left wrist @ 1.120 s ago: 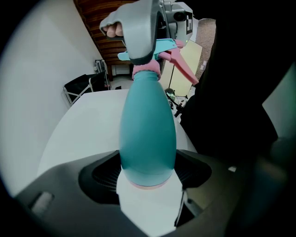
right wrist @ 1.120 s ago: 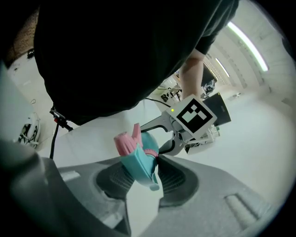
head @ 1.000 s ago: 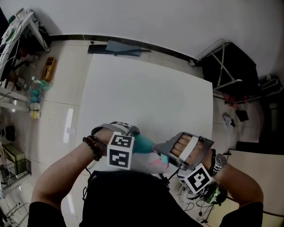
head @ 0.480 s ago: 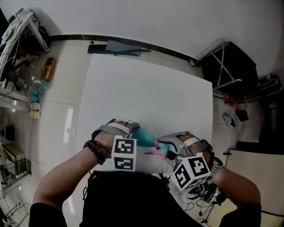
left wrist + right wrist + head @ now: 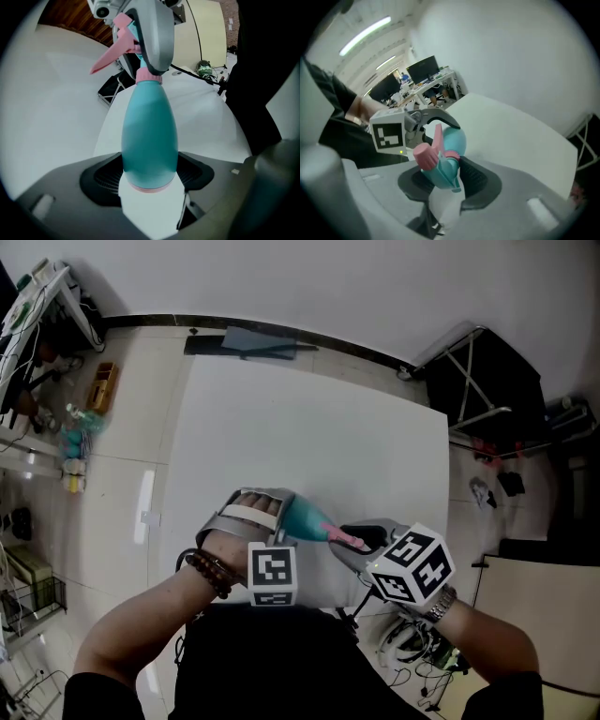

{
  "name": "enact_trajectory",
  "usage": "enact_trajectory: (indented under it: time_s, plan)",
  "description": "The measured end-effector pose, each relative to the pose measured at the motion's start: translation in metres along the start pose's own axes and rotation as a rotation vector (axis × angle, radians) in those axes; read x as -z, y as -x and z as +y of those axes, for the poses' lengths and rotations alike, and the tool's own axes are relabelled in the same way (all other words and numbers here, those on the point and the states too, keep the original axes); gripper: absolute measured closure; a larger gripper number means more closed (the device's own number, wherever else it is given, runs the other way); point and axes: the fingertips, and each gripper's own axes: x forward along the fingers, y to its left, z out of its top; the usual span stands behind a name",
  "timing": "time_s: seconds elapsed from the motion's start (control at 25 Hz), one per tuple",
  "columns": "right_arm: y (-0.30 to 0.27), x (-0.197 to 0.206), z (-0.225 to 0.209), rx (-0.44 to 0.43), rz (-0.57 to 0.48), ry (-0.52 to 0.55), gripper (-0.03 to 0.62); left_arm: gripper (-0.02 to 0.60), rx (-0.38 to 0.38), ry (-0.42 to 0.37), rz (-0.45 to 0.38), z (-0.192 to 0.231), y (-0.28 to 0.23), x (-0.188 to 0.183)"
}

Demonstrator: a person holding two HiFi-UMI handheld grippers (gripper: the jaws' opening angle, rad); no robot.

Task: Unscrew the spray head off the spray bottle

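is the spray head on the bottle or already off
On. The pink collar sits flush on the teal bottle at its neck, with the spray head above it; how far it is unscrewed cannot be told.

A: The spray bottle [image 5: 150, 136] looks like smooth teal plastic — a soft sheen on it.
B: The spray head [image 5: 445, 171] too, with a matt pink trigger [image 5: 110, 54] and nozzle [image 5: 424, 156].
A: The left claw [image 5: 150, 173] is matt grey plastic; its pads [image 5: 105, 176] are black, finely ribbed, rubbery.
B: And the table [image 5: 309, 427] is smooth matt white, while the floor tiles [image 5: 131, 427] are glossy — a lamp's glare shows in them.
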Motion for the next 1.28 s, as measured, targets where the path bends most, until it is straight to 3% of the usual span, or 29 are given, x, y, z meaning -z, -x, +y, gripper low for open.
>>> enact_trajectory:
  time_s: [0.24, 0.36, 0.52, 0.64, 0.8, 1.0, 1.28]
  plan:
    - [-0.003, -0.001, -0.011, -0.165, -0.092, -0.516, 0.477, 0.202, -0.109, -0.047, 0.051, 0.012, -0.002, 0.005]
    - [-0.002, -0.001, -0.01, -0.219, -0.128, -0.646, 0.477, 0.202, -0.122, -0.043, 0.048, 0.013, -0.002, 0.005]
    - [0.001, -0.006, -0.011, -0.191, -0.149, -0.562, 0.476, 0.201, -0.094, 0.013, 0.015, 0.01, -0.003, 0.003]
    - [0.003, -0.008, -0.008, -0.173, -0.158, -0.489, 0.406, 0.201, -0.07, 0.065, -0.012, 0.006, -0.005, 0.0]
    - [0.009, -0.012, -0.009, -0.153, -0.177, -0.431, 0.367, 0.199, -0.032, 0.147, -0.044, 0.002, -0.011, 0.001]
    - [0.015, -0.017, -0.011, -0.131, -0.215, -0.392, 0.353, 0.199, 0.034, 0.323, -0.152, -0.003, -0.019, 0.002]
    - [0.014, -0.02, -0.007, -0.083, -0.283, -0.316, 0.352, 0.196, 0.068, 0.575, -0.29, 0.003, -0.031, 0.004]
